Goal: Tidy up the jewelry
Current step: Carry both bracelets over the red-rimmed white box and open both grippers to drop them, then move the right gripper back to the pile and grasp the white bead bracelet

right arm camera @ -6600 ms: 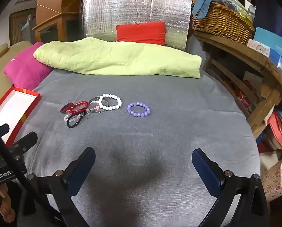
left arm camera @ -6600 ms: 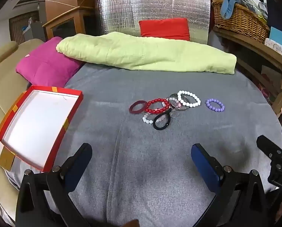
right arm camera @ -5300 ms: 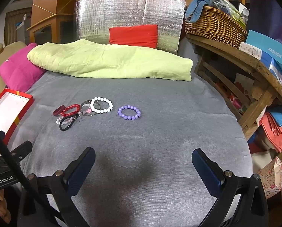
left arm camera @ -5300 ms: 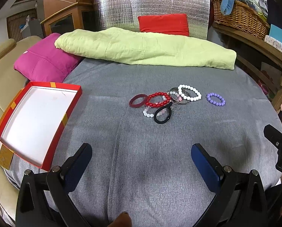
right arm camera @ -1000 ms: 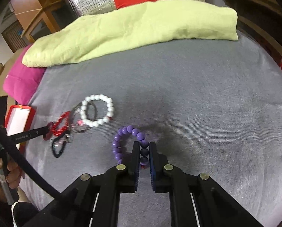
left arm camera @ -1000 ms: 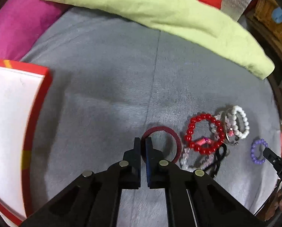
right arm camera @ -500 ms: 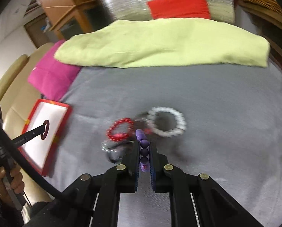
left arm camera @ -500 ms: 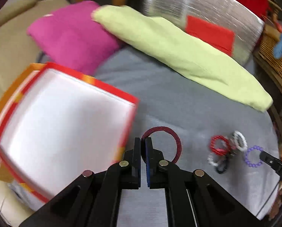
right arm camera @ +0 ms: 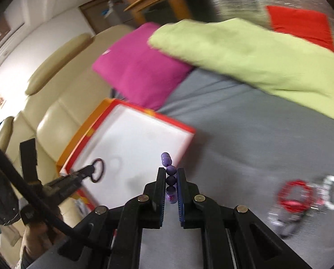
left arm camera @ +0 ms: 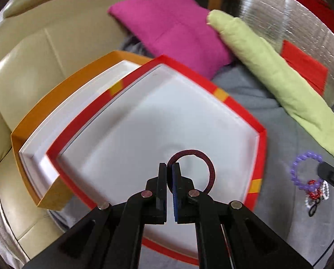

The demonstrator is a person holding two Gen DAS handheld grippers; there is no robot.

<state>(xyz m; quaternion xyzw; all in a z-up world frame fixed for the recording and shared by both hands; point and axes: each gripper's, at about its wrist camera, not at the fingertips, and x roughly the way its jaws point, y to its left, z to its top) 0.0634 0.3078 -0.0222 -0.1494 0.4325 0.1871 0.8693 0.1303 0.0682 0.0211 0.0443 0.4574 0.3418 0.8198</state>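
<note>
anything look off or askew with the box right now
Yes: the red-rimmed box sits skewed on an orange box beneath it, their edges not aligned, and both overhang the grey bed onto the beige sofa. Nothing looks spilled or damaged.

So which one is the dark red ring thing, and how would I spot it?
Find the big red-rimmed box with the white inside, beside the pink cushion. Over that white floor, the left gripper pinches a thin dark red ring. It is one plain corded loop, while the purple bracelet nearby is made of round beads.

White box floor [left arm camera: 144, 139] lies open (red rim [left arm camera: 262, 148] low).
</note>
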